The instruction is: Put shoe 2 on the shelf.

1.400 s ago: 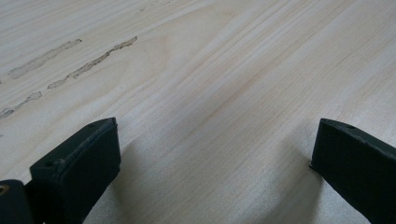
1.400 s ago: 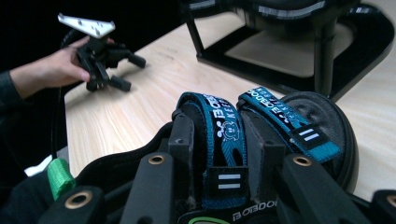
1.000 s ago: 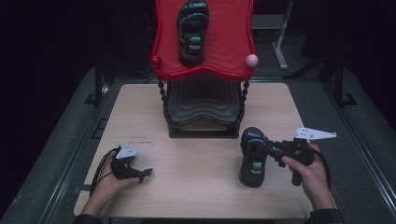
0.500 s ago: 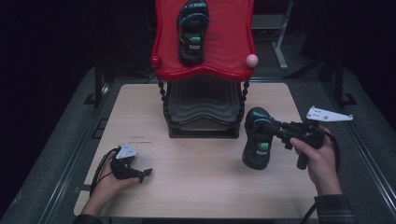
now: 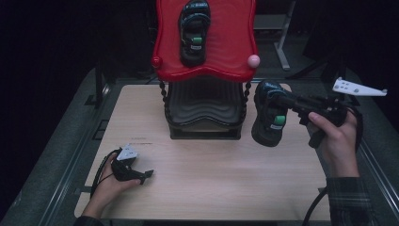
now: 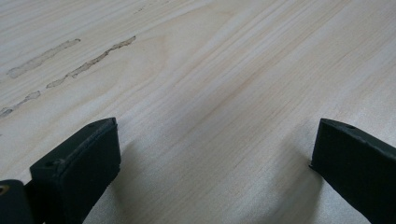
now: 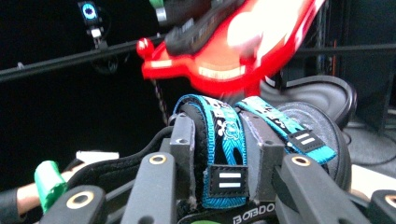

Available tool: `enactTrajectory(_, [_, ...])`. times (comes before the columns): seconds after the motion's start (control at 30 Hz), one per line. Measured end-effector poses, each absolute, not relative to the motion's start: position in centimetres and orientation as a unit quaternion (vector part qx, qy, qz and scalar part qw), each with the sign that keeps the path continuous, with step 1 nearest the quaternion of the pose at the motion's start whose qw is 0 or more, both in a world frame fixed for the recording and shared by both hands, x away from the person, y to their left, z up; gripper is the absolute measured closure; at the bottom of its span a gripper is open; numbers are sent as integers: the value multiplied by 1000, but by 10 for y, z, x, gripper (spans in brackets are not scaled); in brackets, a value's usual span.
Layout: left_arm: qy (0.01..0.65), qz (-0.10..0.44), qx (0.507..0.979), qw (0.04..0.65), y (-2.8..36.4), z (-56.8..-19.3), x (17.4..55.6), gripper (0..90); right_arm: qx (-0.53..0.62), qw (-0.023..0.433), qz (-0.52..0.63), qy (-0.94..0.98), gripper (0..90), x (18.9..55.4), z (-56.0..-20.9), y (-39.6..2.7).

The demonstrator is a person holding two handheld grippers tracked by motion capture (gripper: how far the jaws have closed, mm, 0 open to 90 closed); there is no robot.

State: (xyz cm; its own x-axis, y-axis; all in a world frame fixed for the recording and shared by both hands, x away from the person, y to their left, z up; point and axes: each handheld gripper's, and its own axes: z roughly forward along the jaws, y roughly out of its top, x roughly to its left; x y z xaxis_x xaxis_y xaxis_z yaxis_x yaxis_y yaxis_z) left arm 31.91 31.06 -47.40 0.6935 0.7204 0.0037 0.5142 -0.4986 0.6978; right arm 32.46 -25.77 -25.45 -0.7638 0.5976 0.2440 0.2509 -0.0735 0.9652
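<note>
The black sandal with blue patterned straps (image 5: 269,115) hangs toe-down above the pale wooden table (image 5: 211,188), just right of the red wavy-edged plastic shoe rack (image 5: 230,47), where a matching black sandal (image 5: 194,30) lies. The right gripper (image 7: 219,140) pinches its heel strap. The left gripper (image 5: 146,175) rests on the table, jaws spread wide.

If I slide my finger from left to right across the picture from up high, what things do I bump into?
left gripper → tiered rack with its red top shelf → sandal → right gripper clamped on the sandal
</note>
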Motion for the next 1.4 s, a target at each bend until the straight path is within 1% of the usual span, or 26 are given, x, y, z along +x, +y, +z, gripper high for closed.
enactTrajectory(0.03, [362,149,853,346,311,-474,319,3,313,139,666,662,675,327,-242,-260])
enactTrajectory(0.1, [362,148,853,345,311,-474,319,3,313,142,668,660,676,327,-238,-260])
enactTrajectory(0.23, [362,148,853,345,311,-474,319,3,309,161,673,652,677,332,-216,-264])
enactTrajectory(0.4, [362,149,853,346,311,-474,319,3,302,172,683,643,679,340,-187,-266])
enactTrajectory(0.43, [362,149,853,346,311,-474,319,3,302,172,683,643,679,340,-187,-266])
enactTrajectory(0.67, [362,149,853,346,311,-474,319,3,288,185,687,641,680,352,-153,-258])
enactTrajectory(0.77, [362,150,852,347,311,-474,319,3,277,185,694,639,681,359,-138,-249])
enactTrajectory(0.93, [362,150,852,347,310,-474,319,3,269,183,696,640,682,369,-126,-238])
enactTrajectory(1.03, [361,150,853,347,310,-474,319,3,266,180,699,639,682,382,-120,-227])
enactTrajectory(1.1, [362,149,852,347,310,-474,318,3,266,179,698,640,682,385,-119,-225])
enactTrajectory(1.37, [361,148,853,348,310,-474,318,3,255,167,701,645,683,419,-112,-198])
enactTrajectory(1.4, [361,149,852,348,310,-474,318,3,255,167,701,645,683,419,-112,-198])
